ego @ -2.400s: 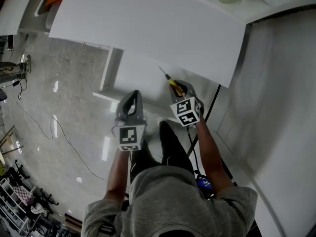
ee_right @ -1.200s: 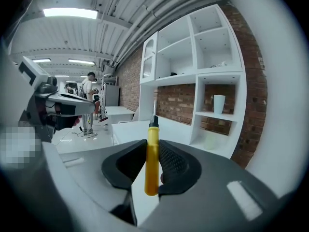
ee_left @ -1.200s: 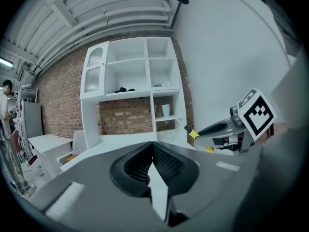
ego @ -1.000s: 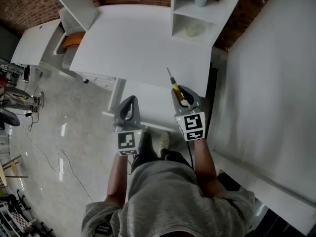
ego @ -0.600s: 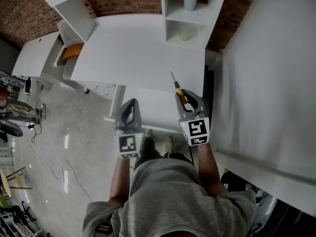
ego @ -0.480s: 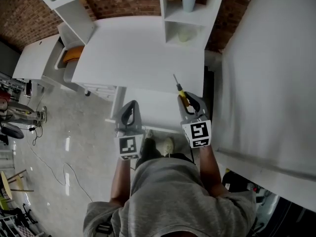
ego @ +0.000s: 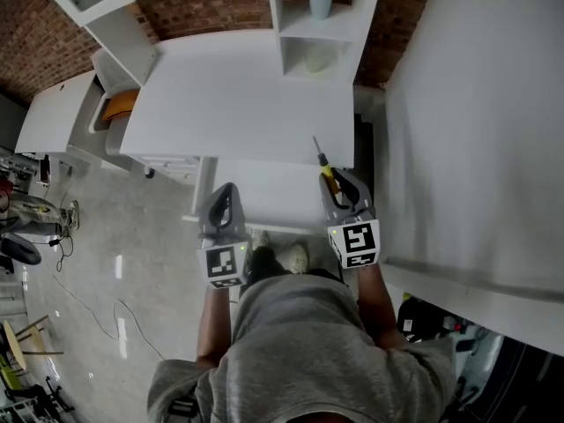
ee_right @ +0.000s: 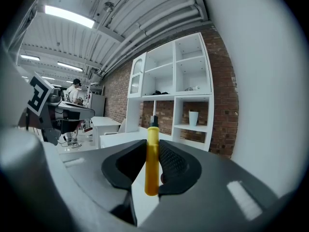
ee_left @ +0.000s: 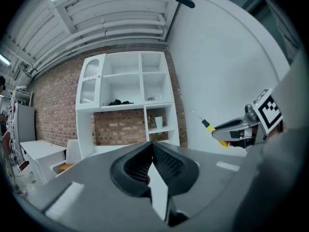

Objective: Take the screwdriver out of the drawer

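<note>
My right gripper is shut on a screwdriver with a yellow handle, whose thin shaft points forward past the front right corner of the white desk. In the right gripper view the yellow handle stands upright between the pads of my right gripper. The white drawer stands open under the desk, between the two grippers. My left gripper hangs at the drawer's left side, shut on nothing. In the left gripper view the jaws of my left gripper meet, with the screwdriver off to the right.
A white shelf unit holding a cup stands at the back of the desk. A large white panel runs along the right. A bin with something orange is at the left. The person's shoes are below the drawer front.
The right gripper has carried the screwdriver up and a little right, from over the drawer to the desk's front right corner. The left gripper stays shut and has shifted only slightly.
</note>
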The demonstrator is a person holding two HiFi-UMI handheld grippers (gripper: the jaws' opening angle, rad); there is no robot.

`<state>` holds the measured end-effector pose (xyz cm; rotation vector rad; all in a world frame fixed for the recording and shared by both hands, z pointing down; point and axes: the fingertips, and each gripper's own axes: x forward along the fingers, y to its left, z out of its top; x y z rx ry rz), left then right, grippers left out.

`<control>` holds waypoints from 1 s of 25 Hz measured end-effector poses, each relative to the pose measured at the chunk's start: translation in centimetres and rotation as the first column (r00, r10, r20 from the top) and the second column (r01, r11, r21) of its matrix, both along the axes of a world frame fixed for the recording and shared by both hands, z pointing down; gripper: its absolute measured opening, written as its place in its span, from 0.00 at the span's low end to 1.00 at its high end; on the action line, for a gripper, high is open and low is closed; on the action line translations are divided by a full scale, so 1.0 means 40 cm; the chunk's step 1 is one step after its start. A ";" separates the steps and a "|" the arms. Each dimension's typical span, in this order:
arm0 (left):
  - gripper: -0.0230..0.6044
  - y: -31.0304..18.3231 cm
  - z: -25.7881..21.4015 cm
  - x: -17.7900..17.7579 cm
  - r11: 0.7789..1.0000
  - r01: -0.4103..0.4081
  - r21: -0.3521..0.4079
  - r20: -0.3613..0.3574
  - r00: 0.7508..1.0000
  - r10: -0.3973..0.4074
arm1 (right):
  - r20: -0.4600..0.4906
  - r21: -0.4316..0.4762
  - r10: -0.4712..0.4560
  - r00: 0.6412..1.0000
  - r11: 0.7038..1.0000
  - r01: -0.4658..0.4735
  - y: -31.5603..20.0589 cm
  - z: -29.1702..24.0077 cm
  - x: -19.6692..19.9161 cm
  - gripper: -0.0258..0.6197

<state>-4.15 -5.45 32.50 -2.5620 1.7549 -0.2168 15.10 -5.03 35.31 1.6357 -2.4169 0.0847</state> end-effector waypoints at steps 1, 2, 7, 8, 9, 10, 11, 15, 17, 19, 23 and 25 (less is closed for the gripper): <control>0.06 -0.002 0.001 0.001 1.000 -0.001 0.000 0.000 1.000 0.001 | 0.000 0.000 0.002 1.000 1.000 -0.002 0.000 0.002 0.001 0.17; 0.06 -0.005 0.001 0.003 1.000 -0.002 0.001 0.000 1.000 0.002 | 0.001 -0.001 0.003 1.000 1.000 -0.003 -0.001 0.003 0.000 0.17; 0.06 -0.015 -0.004 0.007 1.000 -0.007 0.002 -0.001 1.000 0.007 | 0.007 0.004 -0.002 1.000 1.000 0.002 -0.006 -0.004 -0.009 0.17; 0.06 -0.017 -0.004 0.006 1.000 -0.008 0.002 0.000 1.000 0.008 | 0.009 0.006 -0.002 1.000 1.000 0.002 -0.007 -0.007 -0.011 0.17; 0.06 -0.018 -0.002 0.004 1.000 -0.008 0.003 -0.001 1.000 0.008 | 0.010 0.009 -0.002 1.000 1.000 0.002 -0.008 -0.008 -0.014 0.17; 0.06 -0.020 0.000 0.002 1.000 -0.009 0.002 -0.001 1.000 0.009 | 0.010 0.011 -0.001 1.000 1.000 0.001 -0.009 -0.008 -0.016 0.17; 0.06 -0.022 0.002 0.000 1.000 -0.010 0.002 -0.001 1.000 0.010 | 0.009 0.011 0.000 1.000 1.000 0.000 -0.010 -0.007 -0.018 0.17; 0.06 -0.023 0.007 -0.002 1.000 -0.012 -0.002 0.003 1.000 0.012 | 0.006 0.011 -0.001 1.000 1.000 0.000 -0.012 -0.005 -0.021 0.17; 0.06 -0.024 0.006 -0.003 1.000 -0.013 0.000 0.004 1.000 0.013 | 0.007 0.012 0.001 1.000 1.000 -0.001 -0.013 -0.006 -0.021 0.17; 0.06 -0.027 0.004 -0.005 1.000 -0.014 0.002 0.003 1.000 0.014 | 0.006 0.013 -0.002 1.000 1.000 0.002 -0.016 -0.006 -0.025 0.17; 0.06 -0.035 0.003 -0.011 1.000 -0.014 0.002 0.002 1.000 0.014 | 0.003 0.017 -0.008 1.000 1.000 0.008 -0.024 -0.011 -0.035 0.17; 0.06 -0.039 0.002 -0.013 1.000 -0.015 0.004 0.004 1.000 0.014 | 0.003 0.018 -0.008 1.000 1.000 0.008 -0.028 -0.013 -0.037 0.17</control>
